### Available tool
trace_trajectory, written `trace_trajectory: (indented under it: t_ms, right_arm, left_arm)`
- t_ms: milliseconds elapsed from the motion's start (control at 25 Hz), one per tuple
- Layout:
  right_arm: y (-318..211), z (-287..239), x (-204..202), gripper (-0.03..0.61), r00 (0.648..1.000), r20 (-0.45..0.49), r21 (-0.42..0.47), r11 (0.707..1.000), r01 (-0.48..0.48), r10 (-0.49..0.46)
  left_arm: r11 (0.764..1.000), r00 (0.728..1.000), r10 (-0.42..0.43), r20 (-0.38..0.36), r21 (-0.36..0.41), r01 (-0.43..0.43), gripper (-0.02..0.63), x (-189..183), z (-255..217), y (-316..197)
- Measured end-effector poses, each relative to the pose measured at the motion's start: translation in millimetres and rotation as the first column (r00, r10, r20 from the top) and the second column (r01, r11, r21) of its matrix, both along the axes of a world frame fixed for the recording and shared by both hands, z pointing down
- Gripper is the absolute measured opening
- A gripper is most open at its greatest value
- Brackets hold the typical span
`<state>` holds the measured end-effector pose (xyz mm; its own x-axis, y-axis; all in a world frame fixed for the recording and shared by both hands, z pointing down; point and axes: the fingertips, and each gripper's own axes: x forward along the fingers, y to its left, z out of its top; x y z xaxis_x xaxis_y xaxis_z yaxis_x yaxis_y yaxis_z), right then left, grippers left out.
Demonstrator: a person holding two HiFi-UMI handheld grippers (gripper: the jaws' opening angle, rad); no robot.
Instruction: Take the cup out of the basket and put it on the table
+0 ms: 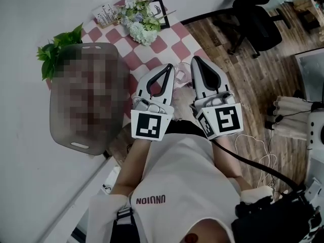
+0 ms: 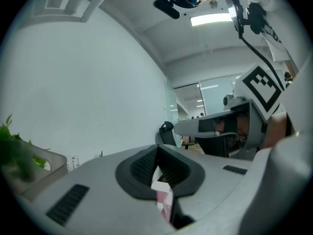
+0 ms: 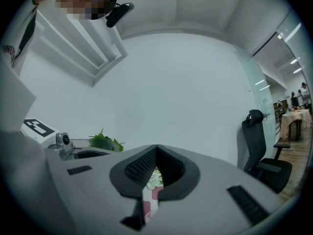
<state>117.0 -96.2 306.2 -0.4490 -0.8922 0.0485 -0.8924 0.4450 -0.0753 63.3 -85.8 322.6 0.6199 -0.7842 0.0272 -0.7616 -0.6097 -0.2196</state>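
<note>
Hovering side by side over a red-and-white checked tablecloth (image 1: pixel 159 44), the white left gripper (image 1: pixel 169 66) and white right gripper (image 1: pixel 195 59) each have their jaws closed together on nothing. A grey translucent plastic basket (image 1: pixel 109 47) sits just to their left; the cup cannot be made out.

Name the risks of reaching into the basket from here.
Both the left gripper and right gripper are shut; unless opened, they would likely knock things instead of gripping. The basket sits near the table edge, so a push might slide it off. The leafy plant beside it could get brushed.
</note>
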Motion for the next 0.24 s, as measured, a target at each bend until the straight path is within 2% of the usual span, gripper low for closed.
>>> trace_trajectory:
  t_ms: [240]
  right_arm:
    - [-4.1,4.4,4.8,0.017,1.0,0.012,-0.017,1.0,0.008,-0.008]
  left_arm:
    - [1.0,0.999,-0.022,-0.036,-0.016,0.021,0.012,1.2,2.5,-5.9]
